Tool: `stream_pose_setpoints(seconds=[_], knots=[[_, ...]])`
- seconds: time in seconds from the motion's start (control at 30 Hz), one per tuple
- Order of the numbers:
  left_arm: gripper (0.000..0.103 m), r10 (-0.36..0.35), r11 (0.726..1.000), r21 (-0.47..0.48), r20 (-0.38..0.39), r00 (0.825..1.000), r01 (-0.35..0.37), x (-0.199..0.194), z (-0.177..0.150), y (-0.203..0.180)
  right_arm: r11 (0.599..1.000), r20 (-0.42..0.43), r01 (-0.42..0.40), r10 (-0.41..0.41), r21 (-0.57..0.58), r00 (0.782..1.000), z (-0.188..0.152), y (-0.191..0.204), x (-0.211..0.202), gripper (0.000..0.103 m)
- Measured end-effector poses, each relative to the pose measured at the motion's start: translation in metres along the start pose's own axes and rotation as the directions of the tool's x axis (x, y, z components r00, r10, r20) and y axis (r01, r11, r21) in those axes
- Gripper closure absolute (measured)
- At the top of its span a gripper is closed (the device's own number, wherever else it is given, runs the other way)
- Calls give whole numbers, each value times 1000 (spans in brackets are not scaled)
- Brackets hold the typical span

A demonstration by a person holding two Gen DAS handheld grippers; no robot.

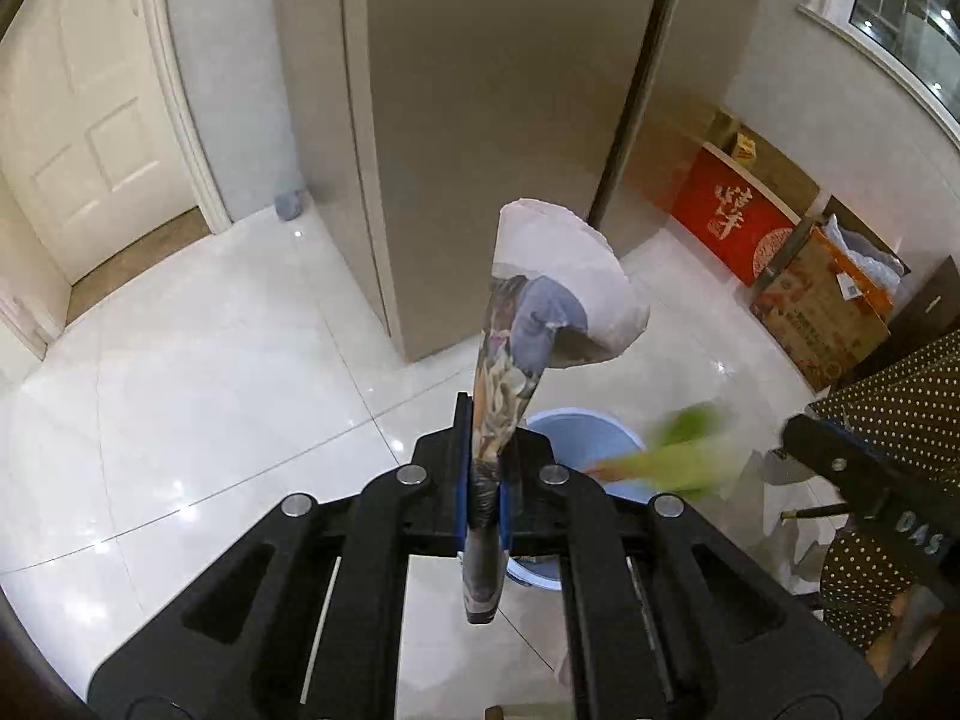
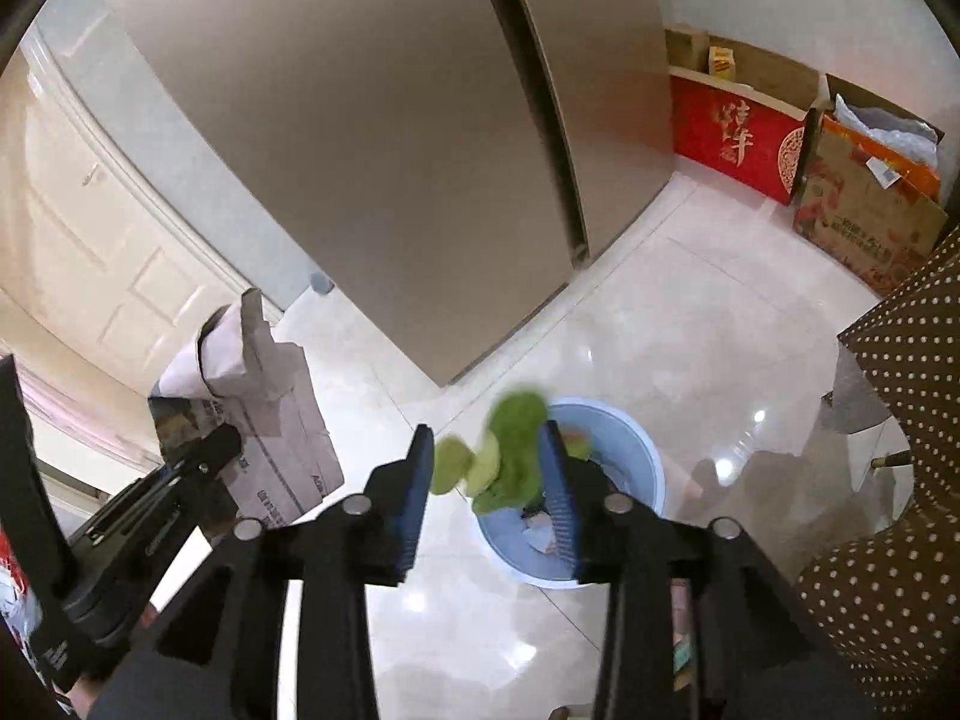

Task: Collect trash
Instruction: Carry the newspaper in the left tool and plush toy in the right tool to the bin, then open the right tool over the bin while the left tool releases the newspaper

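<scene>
My left gripper [image 1: 486,420] is shut on a rolled newspaper [image 1: 558,276], which sticks up and forward from its blue pads. In the right wrist view the same newspaper [image 2: 264,396] shows at the left, with the left gripper [image 2: 210,444] on it. My right gripper [image 2: 489,450] stands open. A blurred green piece of trash [image 2: 516,444] hangs loose between its fingers, close to the right pad, just above a round light-blue bin [image 2: 636,456] on the floor. The left wrist view shows the green piece [image 1: 678,456] beside the bin [image 1: 576,438]. Some trash lies inside the bin.
A tall beige fridge [image 2: 360,150] stands just behind the bin. A red box [image 2: 732,132] and a cardboard box [image 2: 864,222] stand along the far right wall. A brown polka-dot cloth [image 2: 900,420] hangs at the right. A white door [image 1: 90,120] is at the left.
</scene>
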State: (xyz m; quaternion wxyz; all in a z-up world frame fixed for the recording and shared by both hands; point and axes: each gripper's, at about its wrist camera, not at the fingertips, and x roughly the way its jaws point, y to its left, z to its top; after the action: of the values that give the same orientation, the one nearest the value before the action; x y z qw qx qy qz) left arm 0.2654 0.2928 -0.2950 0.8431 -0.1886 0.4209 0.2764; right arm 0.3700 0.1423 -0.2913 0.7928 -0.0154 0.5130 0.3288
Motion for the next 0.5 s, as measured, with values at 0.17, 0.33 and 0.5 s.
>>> stream_pose_setpoints(seconds=[0.17, 0.33, 0.5], knots=[[96, -37, 999, 24, -40, 999, 38, 15, -6, -17, 998, 24, 52, -51, -32, 998, -4, 0, 1, 65], [96, -76, 996, 43, -84, 994, 80, 28, -10, -35, 991, 94, 118, -112, -56, 989, -8, -5, -16, 56], [95, -106, 991, 65, -99, 989, 113, 32, -9, -52, 986, 141, 157, -148, -55, 979, -10, -13, -27, 46]])
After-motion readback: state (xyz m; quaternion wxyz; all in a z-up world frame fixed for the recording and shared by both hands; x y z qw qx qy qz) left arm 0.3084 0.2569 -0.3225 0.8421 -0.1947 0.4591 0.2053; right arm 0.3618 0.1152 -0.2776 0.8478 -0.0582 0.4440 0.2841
